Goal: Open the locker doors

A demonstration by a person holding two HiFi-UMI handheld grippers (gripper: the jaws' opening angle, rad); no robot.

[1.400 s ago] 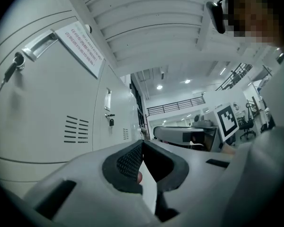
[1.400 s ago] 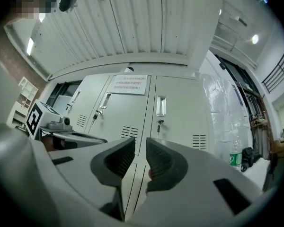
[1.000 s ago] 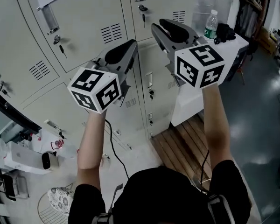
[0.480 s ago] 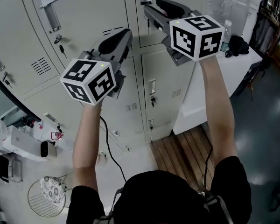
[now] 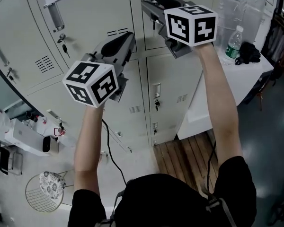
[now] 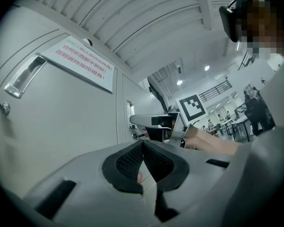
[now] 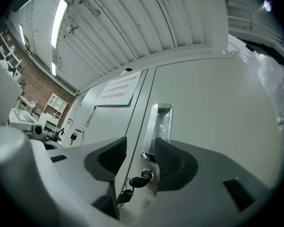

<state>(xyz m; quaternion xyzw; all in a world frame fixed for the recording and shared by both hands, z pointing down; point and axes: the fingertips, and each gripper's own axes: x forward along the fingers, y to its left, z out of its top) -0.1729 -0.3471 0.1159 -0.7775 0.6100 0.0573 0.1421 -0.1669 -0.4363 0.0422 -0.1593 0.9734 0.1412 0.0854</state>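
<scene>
Grey locker doors (image 5: 92,13) fill the wall ahead. My right gripper (image 5: 149,6) is held up against the upper right door. In the right gripper view its jaws (image 7: 139,145) are opening and hold nothing. The door's chrome recessed handle (image 7: 161,122) shows through the gap just beyond them, and below it a key (image 7: 141,178) sits in the lock. My left gripper (image 5: 128,36) hangs lower, in front of the seam between doors. Its pads (image 6: 143,146) meet at the tip, shut on nothing. The right gripper (image 6: 154,123) shows in the left gripper view.
The door to the left has its own handle (image 5: 55,15) and key (image 5: 64,46), with a notice (image 6: 83,64) above. A white table (image 5: 217,86) at the right carries a water bottle (image 5: 233,44) and a black object (image 5: 248,53). Wooden slats (image 5: 189,150) and a wire basket (image 5: 43,190) lie on the floor.
My right gripper has risen and moved left, closer to the upper right locker door. The left gripper has stayed in much the same place.
</scene>
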